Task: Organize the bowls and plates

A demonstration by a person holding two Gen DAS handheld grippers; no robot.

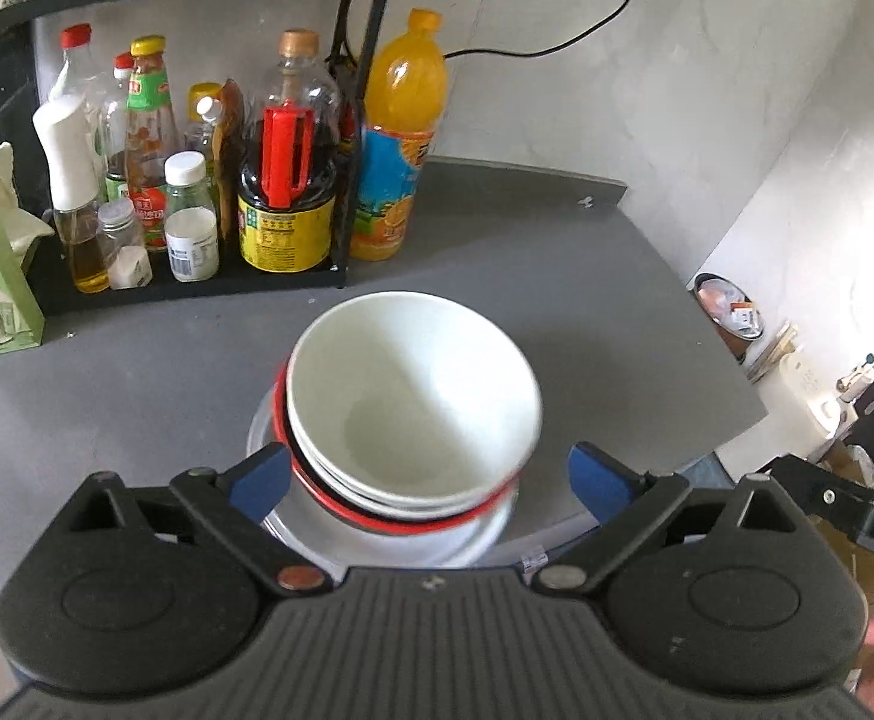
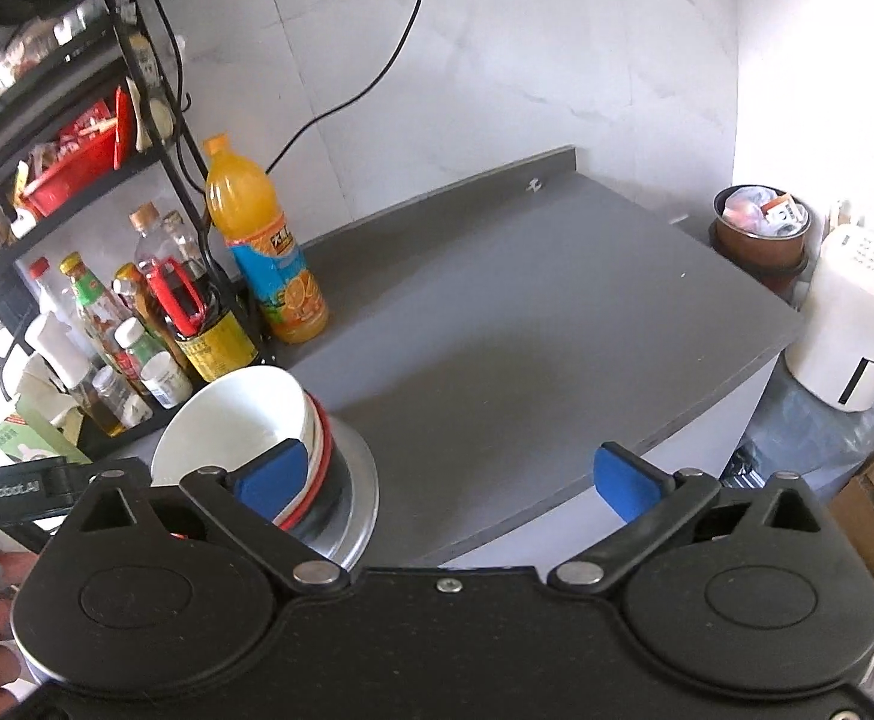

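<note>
A stack of bowls stands on a pale plate (image 1: 472,540) on the grey counter. The top white bowl (image 1: 413,390) is tilted and sits in a red-rimmed bowl (image 1: 377,517). My left gripper (image 1: 428,480) is open, its blue pads on either side of the stack's near side, touching nothing that I can tell. In the right wrist view the white bowl (image 2: 239,426), red-rimmed bowl (image 2: 320,456) and plate (image 2: 362,492) lie at lower left. My right gripper (image 2: 448,477) is open and empty, its left pad (image 2: 272,477) in front of the stack.
A black rack (image 1: 197,282) of sauce bottles and an orange drink bottle (image 1: 398,138) stand at the counter's back left. The grey counter (image 2: 526,312) stretches right to its edge. Beyond it are a bin (image 2: 760,228) and a white appliance (image 2: 850,324).
</note>
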